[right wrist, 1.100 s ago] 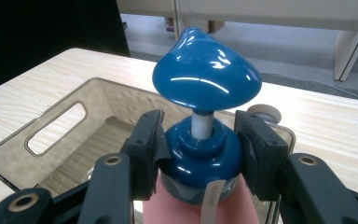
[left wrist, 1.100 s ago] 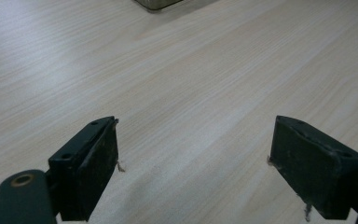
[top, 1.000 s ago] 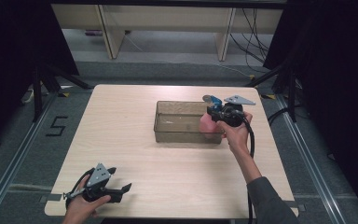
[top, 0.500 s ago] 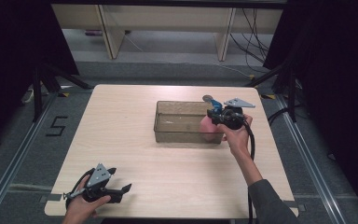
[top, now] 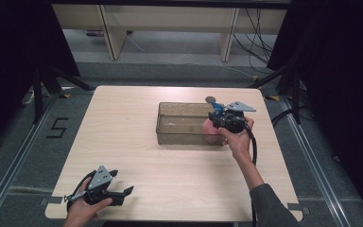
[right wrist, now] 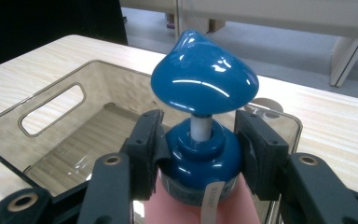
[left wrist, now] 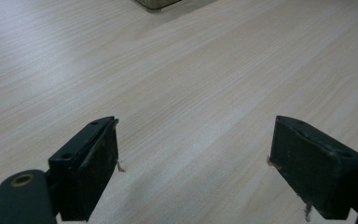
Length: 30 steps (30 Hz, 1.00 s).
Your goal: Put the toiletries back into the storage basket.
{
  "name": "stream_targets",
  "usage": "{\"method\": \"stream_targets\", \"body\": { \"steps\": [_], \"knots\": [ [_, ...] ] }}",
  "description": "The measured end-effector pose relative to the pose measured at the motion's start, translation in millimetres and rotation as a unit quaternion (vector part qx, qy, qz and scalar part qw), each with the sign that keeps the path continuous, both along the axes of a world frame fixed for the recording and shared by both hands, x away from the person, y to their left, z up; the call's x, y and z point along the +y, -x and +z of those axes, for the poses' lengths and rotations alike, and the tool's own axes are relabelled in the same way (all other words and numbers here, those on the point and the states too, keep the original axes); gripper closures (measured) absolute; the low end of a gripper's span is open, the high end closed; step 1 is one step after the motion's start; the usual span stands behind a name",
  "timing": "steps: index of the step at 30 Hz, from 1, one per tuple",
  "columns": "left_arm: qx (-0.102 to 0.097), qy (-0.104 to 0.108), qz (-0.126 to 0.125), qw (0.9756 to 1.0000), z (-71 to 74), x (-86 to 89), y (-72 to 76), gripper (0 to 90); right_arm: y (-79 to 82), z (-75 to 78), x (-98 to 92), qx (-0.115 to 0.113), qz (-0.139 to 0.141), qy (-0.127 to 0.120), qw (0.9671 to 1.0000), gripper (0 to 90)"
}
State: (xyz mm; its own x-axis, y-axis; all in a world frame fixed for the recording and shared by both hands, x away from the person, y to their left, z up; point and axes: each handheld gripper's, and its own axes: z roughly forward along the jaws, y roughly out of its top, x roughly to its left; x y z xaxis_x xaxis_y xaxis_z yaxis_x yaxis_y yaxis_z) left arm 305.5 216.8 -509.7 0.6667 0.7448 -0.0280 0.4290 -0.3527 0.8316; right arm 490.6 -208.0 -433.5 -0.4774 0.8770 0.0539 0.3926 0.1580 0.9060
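Blue-capped pump bottle (right wrist: pixel 200 154), label unreadable; "5" (top: pixel 59 127) on floor.

The left gripper (top: pixel 123 193) has a black body topped by a grey three-cornered plate (top: pixel 100 177); its two jaws are matte black blocks with scuffed, fraying pads (left wrist: pixel 106 158) and brass-ringed screw holes behind them. The right gripper (right wrist: pixel 200 149) has the same black jaws, screw holes ringed in brass on each arm, and a grey plate above. A thick black cable (top: pixel 253 151) trails behind it, beside a dark grey sleeve (top: pixel 269 208).
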Motion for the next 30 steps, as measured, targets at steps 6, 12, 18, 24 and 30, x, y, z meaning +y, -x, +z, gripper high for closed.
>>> {"method": "stream_targets", "body": {
  "steps": [6,12,18,24,30],
  "knots": [
    [-0.001,0.004,-0.003,1.0000,1.1,-0.3,0.3,14.8,-1.1,-1.1,-3.3,0.006,0.005,-0.011,0.9999,52.9],
    [-0.002,0.008,-0.002,1.0000,1.0,-1.8,1.2,14.8,-0.4,-2.0,-0.6,0.000,0.004,-0.013,0.9999,52.9],
    [-0.002,0.009,-0.002,1.0000,1.0,-2.0,1.1,14.8,-0.4,-2.2,-1.8,0.006,0.001,-0.020,0.9998,52.5],
    [-0.003,0.009,-0.002,0.9999,1.2,-2.0,1.0,14.8,-2.0,-2.9,-1.9,-0.006,0.003,-0.013,0.9999,52.5],
    [-0.002,0.010,-0.001,0.9999,1.2,-2.0,0.8,14.8,-2.6,-3.1,-2.6,-0.013,-0.001,-0.009,0.9999,52.1]
  ]
}}
